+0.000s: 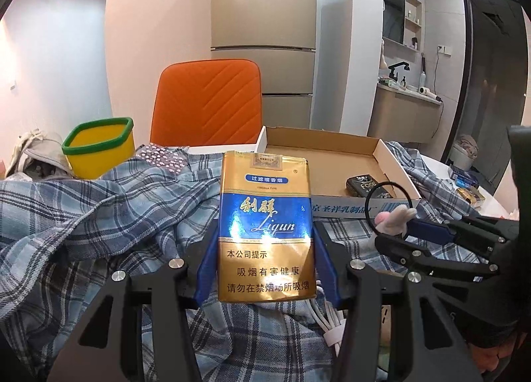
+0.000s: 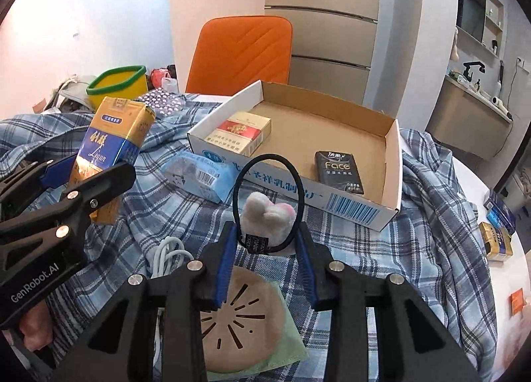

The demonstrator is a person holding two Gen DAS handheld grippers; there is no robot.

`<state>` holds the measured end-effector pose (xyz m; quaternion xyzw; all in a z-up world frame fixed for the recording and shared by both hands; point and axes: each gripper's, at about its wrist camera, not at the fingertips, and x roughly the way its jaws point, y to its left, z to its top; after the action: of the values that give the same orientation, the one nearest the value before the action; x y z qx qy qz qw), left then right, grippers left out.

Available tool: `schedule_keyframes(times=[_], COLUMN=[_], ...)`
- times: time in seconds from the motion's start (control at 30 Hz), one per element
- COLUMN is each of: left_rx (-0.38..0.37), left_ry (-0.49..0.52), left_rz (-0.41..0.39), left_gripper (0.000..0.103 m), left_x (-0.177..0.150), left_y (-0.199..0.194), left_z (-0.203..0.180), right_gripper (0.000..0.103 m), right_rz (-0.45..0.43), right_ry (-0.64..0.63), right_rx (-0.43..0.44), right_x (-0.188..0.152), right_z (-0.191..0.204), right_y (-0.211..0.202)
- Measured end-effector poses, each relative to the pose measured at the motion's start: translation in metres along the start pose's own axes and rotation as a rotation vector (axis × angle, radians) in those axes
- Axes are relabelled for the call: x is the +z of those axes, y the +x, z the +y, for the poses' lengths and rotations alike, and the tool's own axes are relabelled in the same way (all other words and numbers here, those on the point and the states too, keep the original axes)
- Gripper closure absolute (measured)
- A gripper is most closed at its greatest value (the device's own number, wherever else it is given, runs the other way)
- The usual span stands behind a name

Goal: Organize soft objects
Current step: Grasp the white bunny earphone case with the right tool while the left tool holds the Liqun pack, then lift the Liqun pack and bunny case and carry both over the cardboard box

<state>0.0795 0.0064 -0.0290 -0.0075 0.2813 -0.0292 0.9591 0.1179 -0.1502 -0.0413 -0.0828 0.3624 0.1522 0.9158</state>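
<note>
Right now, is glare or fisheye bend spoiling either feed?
Left wrist: ceiling light glares off the pack held in the left tongs, washing out the print mid-label; its top text stays readable. Right wrist: no strong glare, the hair tie in the right tongs is sharp, but the box and fridge bow toward the edges.
</note>
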Motion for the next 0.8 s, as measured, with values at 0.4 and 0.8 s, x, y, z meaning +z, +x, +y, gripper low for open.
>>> schedule_keyframes(times=[0.4,0.8], left_rx=[0.025,-0.041], left_ry=[0.077,0.044], left_rz=[-0.118,-0.213], left_gripper=[0.052,0.052], left_x=[0.015,0.06], left_y=[-0.029,-0.069], left_z=[-0.024,-0.028], right_gripper=[0.066,0.066], right_rz=[-0.127,-0.262], right_ry=[-0.026,0.013], right_rx=[-0.063,-0.143], right_x=[0.001,0.029], right_z=[0.002,-0.018], right_y=[-0.037,-0.089])
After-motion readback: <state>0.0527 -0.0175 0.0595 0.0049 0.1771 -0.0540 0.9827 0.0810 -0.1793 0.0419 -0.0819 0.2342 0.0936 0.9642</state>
